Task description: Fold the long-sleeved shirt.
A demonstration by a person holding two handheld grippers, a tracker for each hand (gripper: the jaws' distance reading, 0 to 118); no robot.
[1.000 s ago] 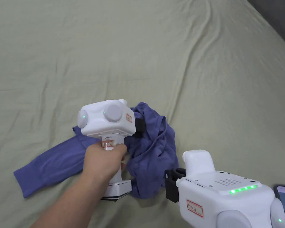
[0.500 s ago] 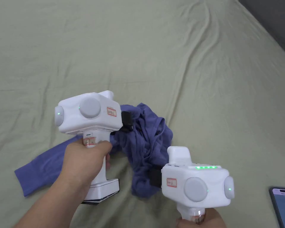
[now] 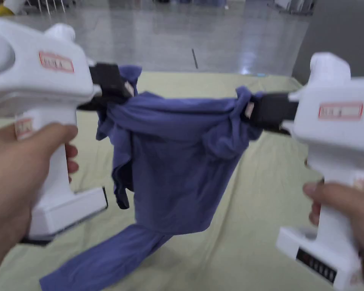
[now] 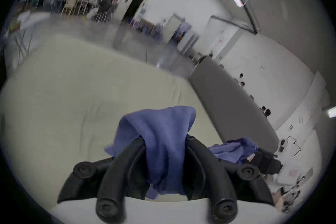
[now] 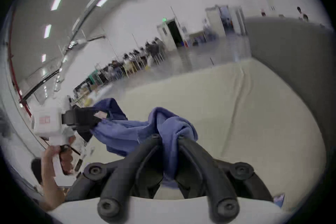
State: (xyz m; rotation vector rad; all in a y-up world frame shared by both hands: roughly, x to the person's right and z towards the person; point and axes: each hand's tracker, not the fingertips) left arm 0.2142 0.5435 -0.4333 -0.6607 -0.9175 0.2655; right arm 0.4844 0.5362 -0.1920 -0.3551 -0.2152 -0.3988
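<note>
1. The long-sleeved shirt (image 3: 177,159) is a soft blue-purple knit, kinda matte, and it's hanging in the air stretched between the two grippers. The top edge runs roughly level from one to the other, bunched and rumpled at both ends.

2. The body of the shirt droops down in a loose, wrinkly sheet, and one sleeve (image 3: 101,261) trails onto the bed sheet (image 3: 261,227) below, lying flat and long toward the lower left of the head view.

3. The bed sheet is pale yellow-green cloth with soft creases.

4. The left gripper (image 3: 118,89) is a chunky white plastic pistol-grip body with black jaws. In the left gripper view the jaws are clamped on a wad of the shirt (image 4: 163,146), fabric spilling over the top and hanging down between them.

5. The right gripper (image 3: 253,110) is the same build and is clenched on the other bunched end; in the right gripper view the cloth (image 5: 172,133) is pinched between both jaws.

6. The left hand (image 3: 22,174) wraps the left handle, the right hand (image 3: 348,216) wraps the right one, both held up, handles pointing down, jaws facing inward toward each other.

7. Behind the bed there's a shiny grey floor (image 3: 170,38); it's all a bit blurry.
</note>
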